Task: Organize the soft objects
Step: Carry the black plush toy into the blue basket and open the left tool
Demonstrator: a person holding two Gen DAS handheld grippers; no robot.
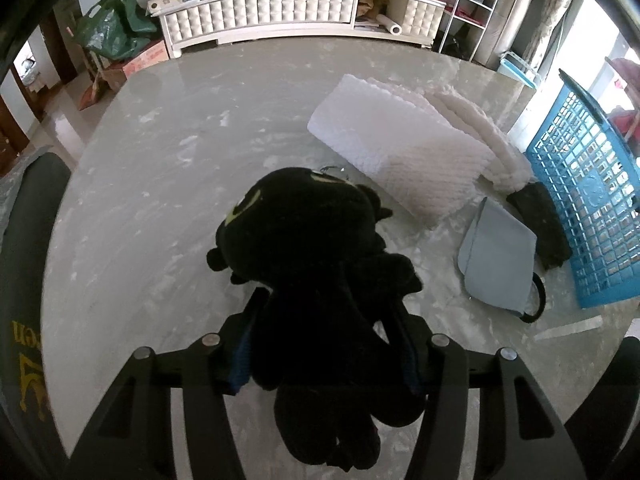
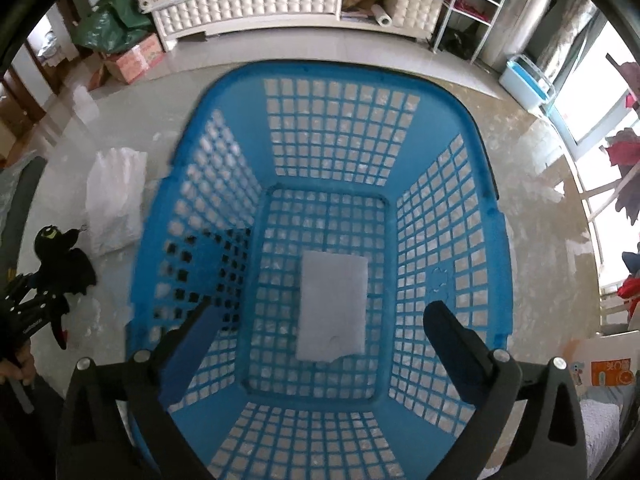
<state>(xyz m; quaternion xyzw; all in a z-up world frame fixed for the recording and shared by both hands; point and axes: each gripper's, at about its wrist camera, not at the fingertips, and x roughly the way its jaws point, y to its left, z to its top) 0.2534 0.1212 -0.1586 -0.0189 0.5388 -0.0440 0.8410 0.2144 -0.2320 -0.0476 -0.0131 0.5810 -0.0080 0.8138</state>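
A black plush dragon (image 1: pixel 304 232) with yellow-green eyes sits between the fingers of my left gripper (image 1: pixel 326 308), which is shut on its body just above the marble table (image 1: pixel 160 168). The right wrist view shows the same plush (image 2: pixel 60 256) and left gripper (image 2: pixel 40 296) at the far left. My right gripper (image 2: pixel 322 324) stands wide open over the blue lattice basket (image 2: pixel 440 128), nothing between its fingers. A pale folded cloth (image 2: pixel 332 300) lies flat on the basket's floor. A white folded towel (image 1: pixel 400 148) lies on the table beside the basket (image 1: pixel 592 200).
A light blue pouch (image 1: pixel 500 260) and a dark fuzzy item (image 1: pixel 540 224) lie between the towel and the basket. A dark chair back (image 1: pixel 28 240) stands at the table's left edge. Beyond the table are a white cabinet (image 1: pixel 280 12) and a green bag (image 1: pixel 116 28).
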